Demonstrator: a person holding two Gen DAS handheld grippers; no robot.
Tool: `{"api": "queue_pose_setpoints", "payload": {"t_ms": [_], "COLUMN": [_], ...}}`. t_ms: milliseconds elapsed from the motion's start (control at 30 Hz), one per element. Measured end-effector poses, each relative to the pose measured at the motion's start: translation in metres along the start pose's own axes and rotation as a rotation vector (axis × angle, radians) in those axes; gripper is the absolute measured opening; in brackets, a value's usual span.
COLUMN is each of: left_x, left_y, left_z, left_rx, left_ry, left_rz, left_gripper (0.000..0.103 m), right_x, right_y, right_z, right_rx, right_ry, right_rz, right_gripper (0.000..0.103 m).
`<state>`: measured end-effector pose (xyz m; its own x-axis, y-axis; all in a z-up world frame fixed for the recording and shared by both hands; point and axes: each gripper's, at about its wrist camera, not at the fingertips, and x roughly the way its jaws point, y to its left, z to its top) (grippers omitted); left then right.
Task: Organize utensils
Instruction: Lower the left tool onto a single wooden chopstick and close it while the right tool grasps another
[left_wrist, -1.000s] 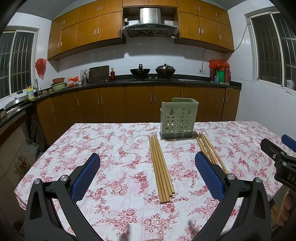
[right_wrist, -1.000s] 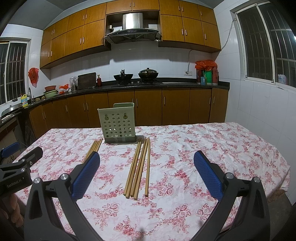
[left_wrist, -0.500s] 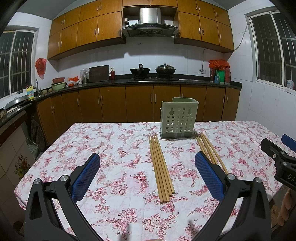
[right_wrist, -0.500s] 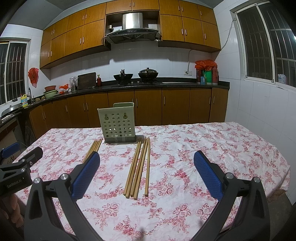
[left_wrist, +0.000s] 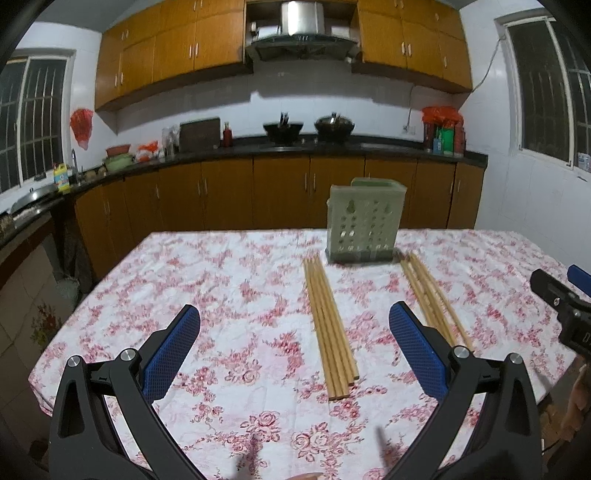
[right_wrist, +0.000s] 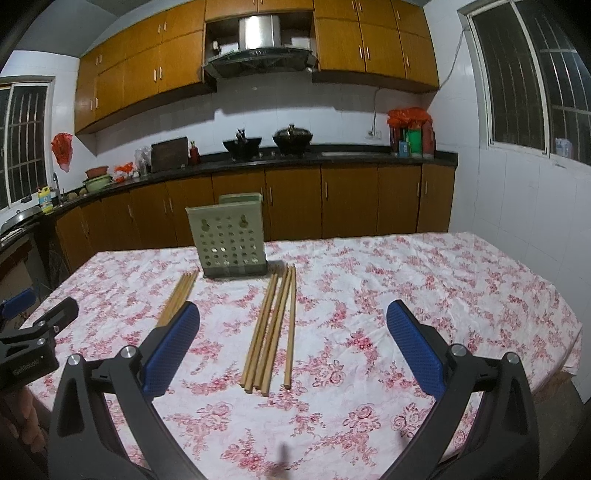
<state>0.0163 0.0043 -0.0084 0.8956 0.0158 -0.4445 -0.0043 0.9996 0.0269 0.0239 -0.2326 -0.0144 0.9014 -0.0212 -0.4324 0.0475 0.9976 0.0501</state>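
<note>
Wooden chopsticks (right_wrist: 271, 332) between spread fingers (right_wrist: 171, 350).

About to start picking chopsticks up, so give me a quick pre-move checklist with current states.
1. Left gripper open, empty: ok.
2. Right gripper open, empty: ok.
3. Holder upright on the table: ok.
4. Left bundle lying flat and tidy: ok.
5. Right bundle tidy: not ok, one stick lies slightly apart.
6. Holder's inside free of obstructions: cannot tell.
</note>
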Motion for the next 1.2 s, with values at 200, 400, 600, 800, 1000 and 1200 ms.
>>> {"api": "queue_pose_setpoints", "payload": {"t_ms": [200, 400, 600, 800, 1000, 1200], "left_x": [0.038, 0.077, 0.111, 0.129, 0.139, 0.146], "left_y": [0.018, 0.02, 0.013, 0.007, 0.007, 0.003], "left_z": [0.003, 0.004, -0.002, -0.008, -0.013, -0.017], "left_rx": [-0.042, -0.044, -0.03, -0.017, -0.016, -0.013], "left_ry": [0.125, 0.231, 0.336, 0.396, 0.428, 0.454], "left_rz": [0.005, -0.008, -0.066, -0.098, -0.119, -0.145], "left_gripper": [0.101, 0.076, 0.054, 0.046, 0.036, 0.027], "right_x": [0.045, 0.099, 0.149, 0.176, 0.184, 0.185], "right_y": [-0.015, -0.016, -0.008, 0.0, -0.009, -0.013], "right_z": [-0.001, -0.001, -0.008, -0.018, -0.018, -0.018], "right_rx": [0.052, 0.043, 0.017, 0.002, 0.026, 0.031], "right_ry": [0.142, 0.29, 0.419, 0.491, 0.477, 0.471], "right_rz": [-0.017, -0.006, 0.021, 0.054, 0.035, 0.028], "right_gripper": [0.098, 0.07, 0.041, 0.031, 0.009, 0.009]}}
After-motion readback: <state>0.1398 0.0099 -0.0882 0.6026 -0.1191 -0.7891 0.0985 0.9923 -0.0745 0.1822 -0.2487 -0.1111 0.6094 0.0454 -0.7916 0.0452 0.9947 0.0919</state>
